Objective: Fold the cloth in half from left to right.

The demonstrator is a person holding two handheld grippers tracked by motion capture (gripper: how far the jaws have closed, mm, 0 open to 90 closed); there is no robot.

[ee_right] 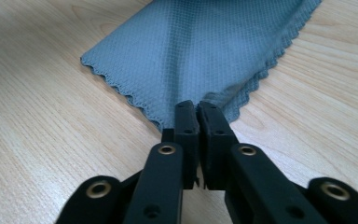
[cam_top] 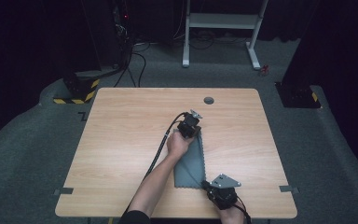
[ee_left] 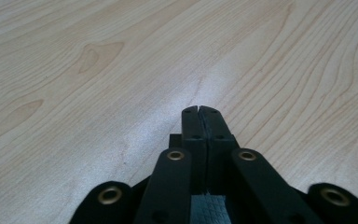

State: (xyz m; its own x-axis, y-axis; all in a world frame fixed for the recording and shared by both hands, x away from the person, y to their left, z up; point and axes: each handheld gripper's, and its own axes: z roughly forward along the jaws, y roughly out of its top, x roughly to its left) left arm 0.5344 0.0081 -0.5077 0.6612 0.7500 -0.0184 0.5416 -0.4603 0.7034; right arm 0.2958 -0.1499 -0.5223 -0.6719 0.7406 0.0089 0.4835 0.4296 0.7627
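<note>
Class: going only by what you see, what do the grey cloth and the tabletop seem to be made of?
Grey cloth: woven fabric, likely microfibre; matt, with a fine waffle grid and scalloped edge. Tabletop: light wood or wood-look laminate; grain lines and knots under a smooth, faintly shiny finish.

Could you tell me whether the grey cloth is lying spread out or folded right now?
Folded: the cloth forms a narrow strip, pinched at opposite ends by the left gripper and right gripper.
</note>
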